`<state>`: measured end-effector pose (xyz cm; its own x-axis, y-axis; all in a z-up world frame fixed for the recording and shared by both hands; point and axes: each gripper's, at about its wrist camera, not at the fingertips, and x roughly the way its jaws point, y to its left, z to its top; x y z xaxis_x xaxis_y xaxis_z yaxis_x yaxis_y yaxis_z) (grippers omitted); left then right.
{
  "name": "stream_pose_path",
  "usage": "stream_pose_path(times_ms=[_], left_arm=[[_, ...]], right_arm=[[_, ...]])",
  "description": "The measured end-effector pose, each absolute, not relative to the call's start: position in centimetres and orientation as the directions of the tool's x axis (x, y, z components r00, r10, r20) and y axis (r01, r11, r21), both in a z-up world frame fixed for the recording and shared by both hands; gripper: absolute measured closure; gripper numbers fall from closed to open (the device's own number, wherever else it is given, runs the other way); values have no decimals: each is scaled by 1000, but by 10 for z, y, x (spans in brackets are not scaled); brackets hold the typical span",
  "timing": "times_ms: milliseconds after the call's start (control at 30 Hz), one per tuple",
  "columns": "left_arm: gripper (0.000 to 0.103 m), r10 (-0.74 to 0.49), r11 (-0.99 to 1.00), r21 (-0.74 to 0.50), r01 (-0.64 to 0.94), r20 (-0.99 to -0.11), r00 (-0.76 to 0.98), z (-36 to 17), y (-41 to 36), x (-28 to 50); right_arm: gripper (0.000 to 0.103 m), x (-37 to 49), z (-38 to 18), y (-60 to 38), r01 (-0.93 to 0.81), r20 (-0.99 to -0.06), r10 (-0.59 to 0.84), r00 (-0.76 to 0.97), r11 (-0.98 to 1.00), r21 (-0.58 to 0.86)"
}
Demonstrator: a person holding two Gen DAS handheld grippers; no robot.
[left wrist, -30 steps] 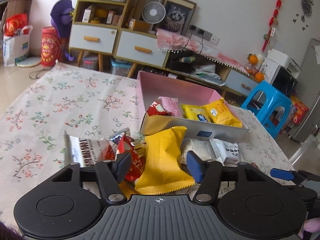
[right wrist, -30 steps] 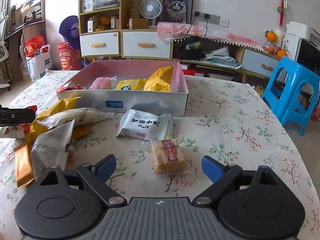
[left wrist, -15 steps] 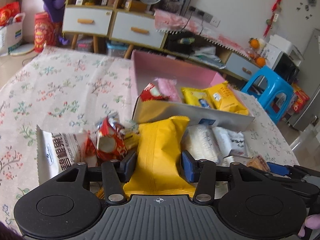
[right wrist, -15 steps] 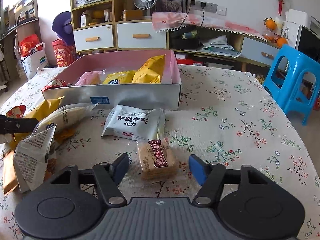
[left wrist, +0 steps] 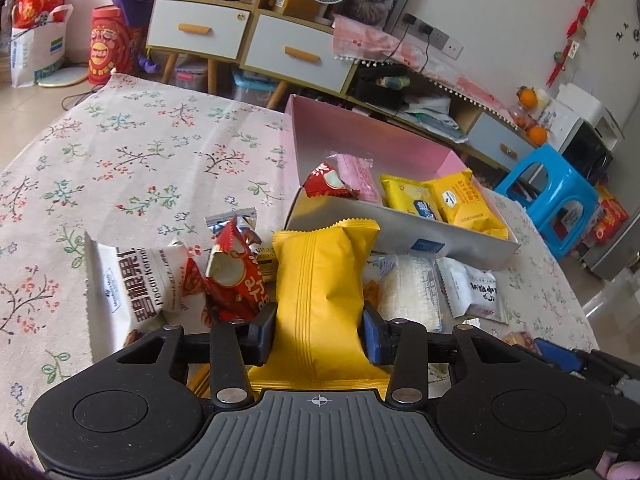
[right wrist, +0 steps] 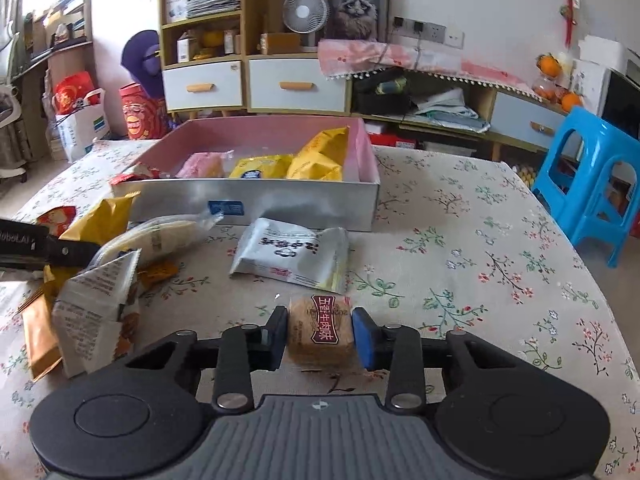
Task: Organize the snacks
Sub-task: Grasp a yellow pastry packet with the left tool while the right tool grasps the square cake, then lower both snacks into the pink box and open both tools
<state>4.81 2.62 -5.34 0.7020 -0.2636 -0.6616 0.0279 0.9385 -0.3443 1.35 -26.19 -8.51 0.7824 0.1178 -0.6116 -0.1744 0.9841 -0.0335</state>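
Note:
My left gripper (left wrist: 319, 334) is shut on a plain yellow snack bag (left wrist: 320, 284) that lies among loose snacks on the table. My right gripper (right wrist: 320, 336) is shut on a small brown biscuit pack (right wrist: 321, 330) with a dark red label, low over the tablecloth. The pink-lined snack box (left wrist: 404, 236) (right wrist: 256, 200) stands just beyond both and holds a red pack, a pink pack and yellow packs. A white pack with black print (right wrist: 292, 254) lies between the right gripper and the box.
Loose packs lie at the left: a white pecan bag (left wrist: 136, 284), a red pack (left wrist: 234, 284), a clear cracker pack (left wrist: 412, 292). The left gripper's finger (right wrist: 44, 246) reaches in at the right wrist view's left edge. A blue stool (right wrist: 592, 184) stands beside the table's right edge.
Both grippers moved forward and closed: the left one onto the yellow bag, the right one onto the brown biscuit pack. The box and other packs have not moved.

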Motion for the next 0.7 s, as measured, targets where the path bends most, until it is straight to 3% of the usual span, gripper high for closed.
stream_pose_path(times_ms=[700], left_arm=[[64,-315,904,-424,43,-597,738,-19,64,40]], right_arm=[[80,16,-51,-219,-285,-579,243,778,958,19]])
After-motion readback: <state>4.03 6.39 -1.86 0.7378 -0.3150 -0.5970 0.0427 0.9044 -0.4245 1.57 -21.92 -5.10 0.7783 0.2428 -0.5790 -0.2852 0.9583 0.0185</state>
